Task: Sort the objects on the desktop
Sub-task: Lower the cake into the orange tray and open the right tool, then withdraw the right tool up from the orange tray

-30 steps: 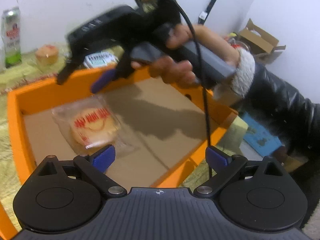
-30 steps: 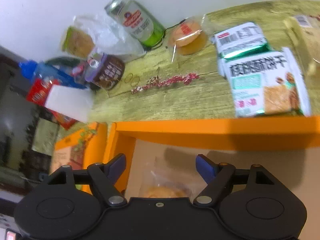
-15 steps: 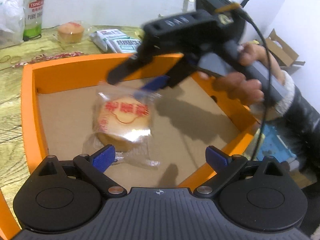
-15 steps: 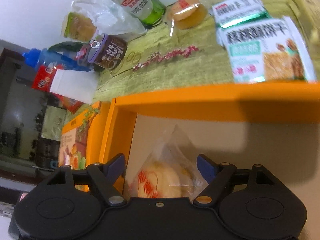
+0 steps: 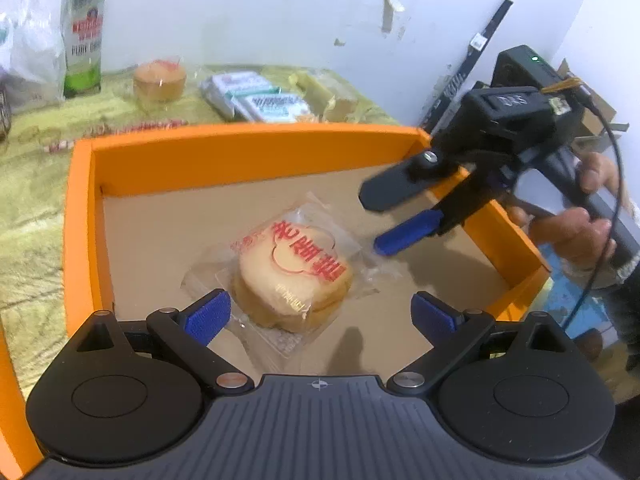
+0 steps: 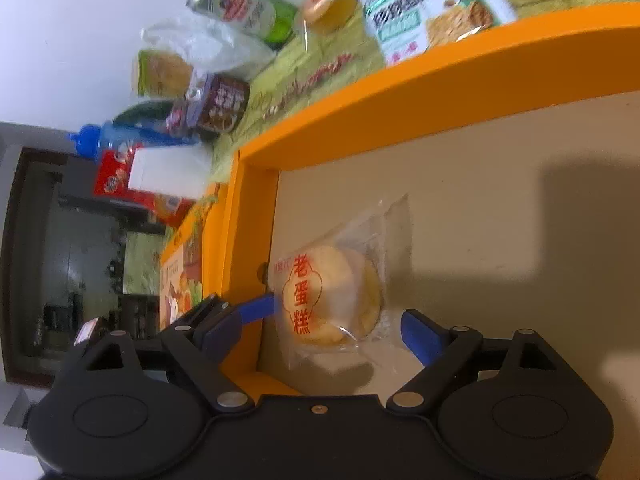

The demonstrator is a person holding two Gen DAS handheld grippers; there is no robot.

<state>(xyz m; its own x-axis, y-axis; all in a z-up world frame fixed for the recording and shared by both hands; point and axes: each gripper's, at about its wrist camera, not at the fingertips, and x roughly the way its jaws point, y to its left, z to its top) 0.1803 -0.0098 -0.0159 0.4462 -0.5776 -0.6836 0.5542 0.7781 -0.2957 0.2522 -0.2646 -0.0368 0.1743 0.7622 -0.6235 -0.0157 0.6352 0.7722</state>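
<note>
Wrapped egg cake (image 5: 294, 268) lying flat on the cardboard floor of the orange box (image 5: 248, 148), nearer its left wall, apparently set there as the first sorted item while other snacks wait outside on the worktop (image 5: 32, 208). Left gripper (image 5: 320, 314) spread wide and empty, hovering low over the box's near edge with the cake just ahead of its fingers, touching nothing. Right gripper (image 6: 340, 320) likewise parted and holding nothing, slanted in from the box's right side, one blue finger (image 5: 408, 232) poised just beyond the wrapper's edge; whether it brushes the plastic cannot be told. Beer can (image 5: 82, 36), a second wrapped cake (image 5: 160, 80) and biscuit packs (image 5: 260, 98) standing well apart behind the far wall. Near edge of the box hidden under the gripper body; right-wrist view tilted and blurred toward its edges, small print on the packs unreadable
</note>
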